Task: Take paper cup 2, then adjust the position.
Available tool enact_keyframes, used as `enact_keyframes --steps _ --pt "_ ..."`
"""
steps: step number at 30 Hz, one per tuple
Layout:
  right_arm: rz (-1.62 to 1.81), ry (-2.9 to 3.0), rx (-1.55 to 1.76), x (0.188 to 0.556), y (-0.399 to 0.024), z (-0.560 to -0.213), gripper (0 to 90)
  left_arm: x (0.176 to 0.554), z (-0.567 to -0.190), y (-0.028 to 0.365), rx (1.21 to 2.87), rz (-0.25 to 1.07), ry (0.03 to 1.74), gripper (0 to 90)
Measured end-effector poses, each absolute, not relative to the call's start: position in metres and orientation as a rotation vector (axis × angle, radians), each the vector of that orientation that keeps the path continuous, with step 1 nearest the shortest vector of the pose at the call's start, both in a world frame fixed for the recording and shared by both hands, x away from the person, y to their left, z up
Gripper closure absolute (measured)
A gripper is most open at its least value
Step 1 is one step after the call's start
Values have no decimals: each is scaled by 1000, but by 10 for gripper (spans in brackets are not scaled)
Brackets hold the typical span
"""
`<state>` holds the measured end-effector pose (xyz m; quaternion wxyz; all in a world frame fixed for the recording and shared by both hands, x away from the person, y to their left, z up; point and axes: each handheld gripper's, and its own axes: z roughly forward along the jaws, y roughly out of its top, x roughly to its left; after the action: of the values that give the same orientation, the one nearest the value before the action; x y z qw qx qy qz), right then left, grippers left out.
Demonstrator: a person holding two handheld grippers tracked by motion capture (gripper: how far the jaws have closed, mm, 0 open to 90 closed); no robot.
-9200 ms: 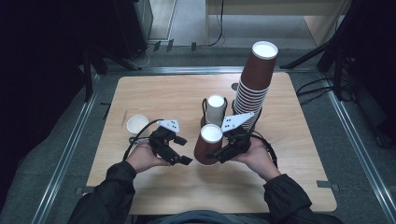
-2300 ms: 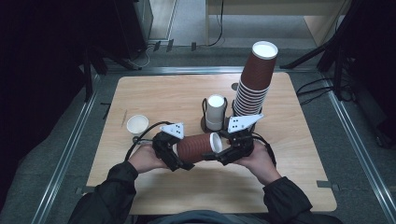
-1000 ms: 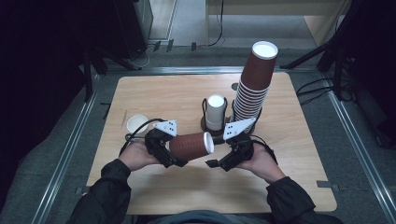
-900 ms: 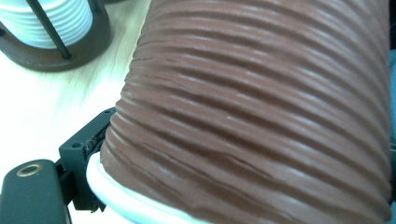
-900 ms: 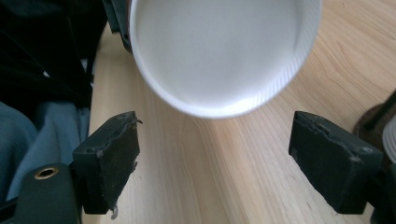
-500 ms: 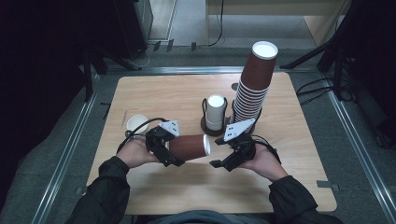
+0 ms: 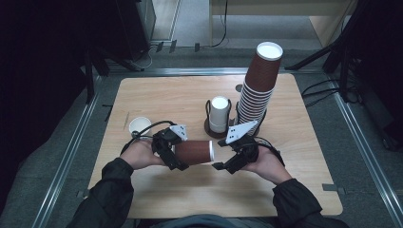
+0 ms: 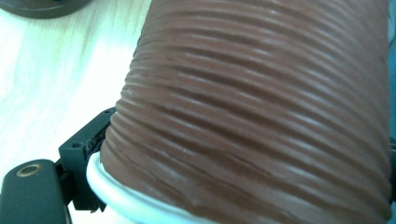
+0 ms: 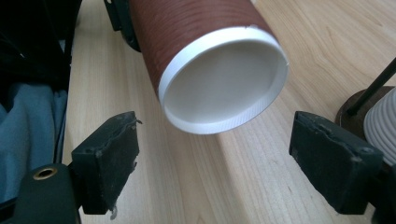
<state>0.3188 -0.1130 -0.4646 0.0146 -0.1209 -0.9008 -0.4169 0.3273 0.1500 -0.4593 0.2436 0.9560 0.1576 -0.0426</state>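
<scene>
**Brown cup held sideways between two tongs**

Pale wood grain covered the table (image 7: 294,190), a rounded rectangle set on a grey floor with metal rails along both sides. No writing or brand could be read on anything.

Nearest the person, dark sleeves came in from the bottom edge. The left tongs (image 7: 172,153) were clamped on a brown cup (image 7: 194,152), a tapered paper cup with a finely ribbed wall and a rolled white rim; in the left gripper view that ribbed wall (image 8: 261,107) pressed against one black jaw at the rim. The cup lay on its side above the table, its white base turned toward the right tongs (image 7: 223,165). In the right gripper view those tongs (image 9: 229,172) stood wide apart, gripping nothing, with the cup (image 9: 224,79) just beyond the blocky black pads and not touching them.

Farther back, a small white cup (image 7: 139,126) stood upright by the left hand. Behind the tongs, a ribbed white cup (image 7: 219,113) sat in a dark round holder (image 7: 209,127). Beside it rose a tall leaning stack of brown cups (image 7: 259,85), white bottom uppermost.
</scene>
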Motion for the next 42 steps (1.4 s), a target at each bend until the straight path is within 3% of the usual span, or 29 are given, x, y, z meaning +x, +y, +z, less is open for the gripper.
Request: enact_keyframes --steps 25,35,42 --pt "-1182 -2873 -229 319 -85 -468 137 330 -463 117 2742 -175 313 91" --pt "-1105 -2894 -203 316 -73 -476 139 326 -466 113 2720 -185 290 90" --pt "-1097 -2912 -159 314 -72 -476 210 326 -465 112 2716 -192 304 89"
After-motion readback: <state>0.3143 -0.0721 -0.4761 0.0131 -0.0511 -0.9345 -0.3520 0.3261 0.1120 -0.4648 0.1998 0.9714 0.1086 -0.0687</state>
